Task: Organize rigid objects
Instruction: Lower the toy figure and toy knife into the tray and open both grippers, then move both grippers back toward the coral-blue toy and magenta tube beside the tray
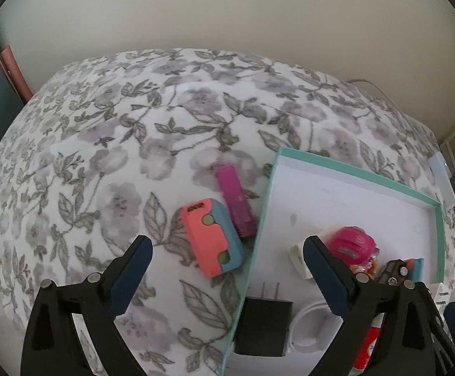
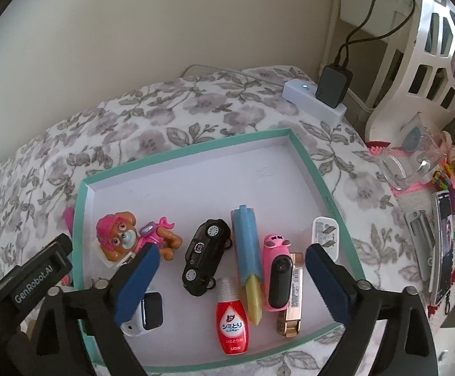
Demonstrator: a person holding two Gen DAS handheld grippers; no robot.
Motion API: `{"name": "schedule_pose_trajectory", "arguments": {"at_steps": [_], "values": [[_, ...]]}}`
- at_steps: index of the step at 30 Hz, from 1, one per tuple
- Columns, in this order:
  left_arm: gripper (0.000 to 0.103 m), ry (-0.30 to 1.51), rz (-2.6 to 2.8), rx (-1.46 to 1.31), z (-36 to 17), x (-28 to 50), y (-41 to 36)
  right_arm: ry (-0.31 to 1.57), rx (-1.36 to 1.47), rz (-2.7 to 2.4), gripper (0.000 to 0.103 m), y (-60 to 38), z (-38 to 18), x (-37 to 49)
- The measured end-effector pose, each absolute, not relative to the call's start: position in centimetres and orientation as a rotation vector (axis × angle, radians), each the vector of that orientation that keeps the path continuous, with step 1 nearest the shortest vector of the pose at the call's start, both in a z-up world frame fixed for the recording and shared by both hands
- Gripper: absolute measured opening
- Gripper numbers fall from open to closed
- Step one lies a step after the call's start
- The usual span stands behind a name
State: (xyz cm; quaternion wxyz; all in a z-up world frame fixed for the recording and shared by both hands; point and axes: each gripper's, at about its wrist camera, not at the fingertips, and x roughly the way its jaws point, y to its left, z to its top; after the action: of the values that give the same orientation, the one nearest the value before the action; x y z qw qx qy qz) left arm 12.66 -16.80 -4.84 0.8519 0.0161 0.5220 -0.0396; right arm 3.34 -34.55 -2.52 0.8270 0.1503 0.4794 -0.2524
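A teal-rimmed white tray [image 2: 302, 156] lies on the floral cloth and also shows in the left wrist view [image 1: 271, 188]. It holds a pink pup toy [image 2: 127, 238], a black toy car [image 2: 205, 253], a blue and yellow toy [image 2: 247, 260], a red bottle [image 2: 232, 319], a pink gadget [image 2: 277, 272] and more. My right gripper [image 2: 230, 257] is open and empty above these. My left gripper [image 1: 227, 247] is open and empty over the tray's left rim. Just beyond it, outside the tray, lie a coral and blue block [image 1: 211, 238] and a purple bar [image 1: 235, 200].
A black plug adapter [image 1: 263, 326] and a white cable [image 1: 305, 326] lie in the tray's near corner. A white power strip [image 2: 313, 100] with a black charger [image 2: 334, 84] sits at the table's far right. A phone [image 2: 443, 247] and clutter lie to the right.
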Motion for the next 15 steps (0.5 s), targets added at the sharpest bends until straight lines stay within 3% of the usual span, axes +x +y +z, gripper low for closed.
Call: {"name": "schedule_pose_trajectory", "arguments": {"at_steps": [2, 15], "values": [[0.102, 1.089, -0.077, 0.028, -4.8, 12.8, -16.4, 1.019, 0.327, -0.524, 0.103, -34.4, -2.6, 3.4], [0.103, 1.058, 0.044, -0.077, -5.1, 14.4, -9.8, 1.040, 0.334, -0.411, 0.103, -30.8, -3.7, 4.8]]}}
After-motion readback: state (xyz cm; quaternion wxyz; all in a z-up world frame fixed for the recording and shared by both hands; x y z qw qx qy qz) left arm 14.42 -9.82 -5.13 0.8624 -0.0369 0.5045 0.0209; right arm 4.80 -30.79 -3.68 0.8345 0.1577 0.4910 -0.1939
